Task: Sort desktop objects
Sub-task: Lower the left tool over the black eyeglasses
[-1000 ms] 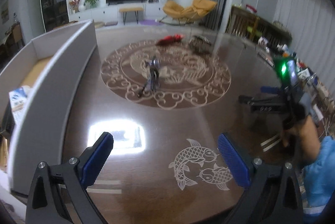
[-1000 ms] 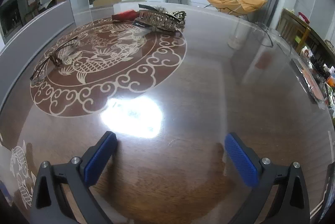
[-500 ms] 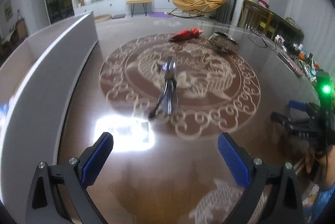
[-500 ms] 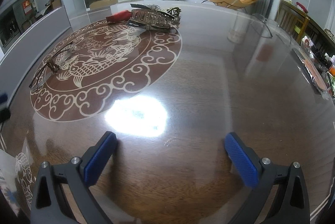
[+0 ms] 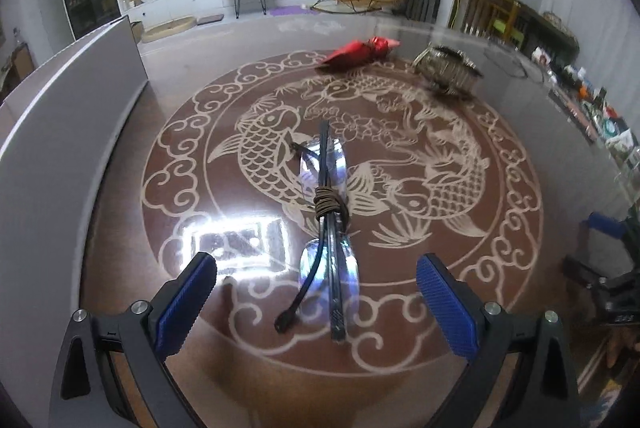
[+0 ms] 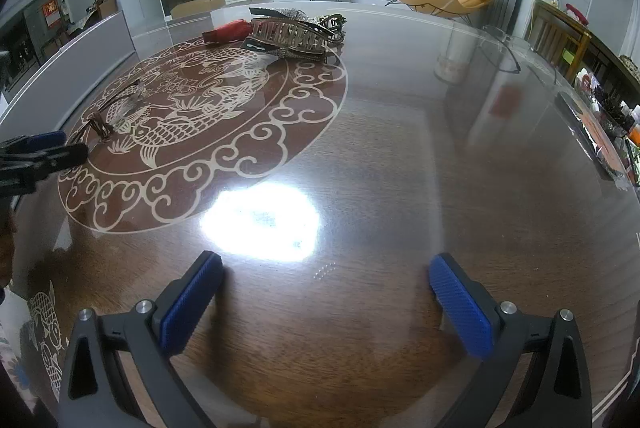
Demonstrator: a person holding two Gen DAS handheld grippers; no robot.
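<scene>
Folded glasses (image 5: 326,228) with a brown cord wound round the middle lie on the fish pattern of the glossy table. My left gripper (image 5: 316,292) is open, its blue pads on either side of the near end of the glasses, not touching them. The glasses (image 6: 116,112) also show far left in the right wrist view, with the left gripper's fingers (image 6: 38,150) beside them. My right gripper (image 6: 326,294) is open over bare wood, with nothing between its pads. A red packet (image 5: 360,53) and a large metallic hair claw (image 5: 446,68) lie at the far side of the pattern.
A long grey box wall (image 5: 60,132) runs along the table's left side. Small clutter (image 5: 600,112) lines the right edge. The right gripper's fingers (image 5: 608,228) show at the far right in the left wrist view. A bright light reflection (image 6: 260,218) sits mid-table.
My left gripper has moved forward across the table, so the glasses now lie between its pads. The right gripper has barely moved; the left gripper has entered its view.
</scene>
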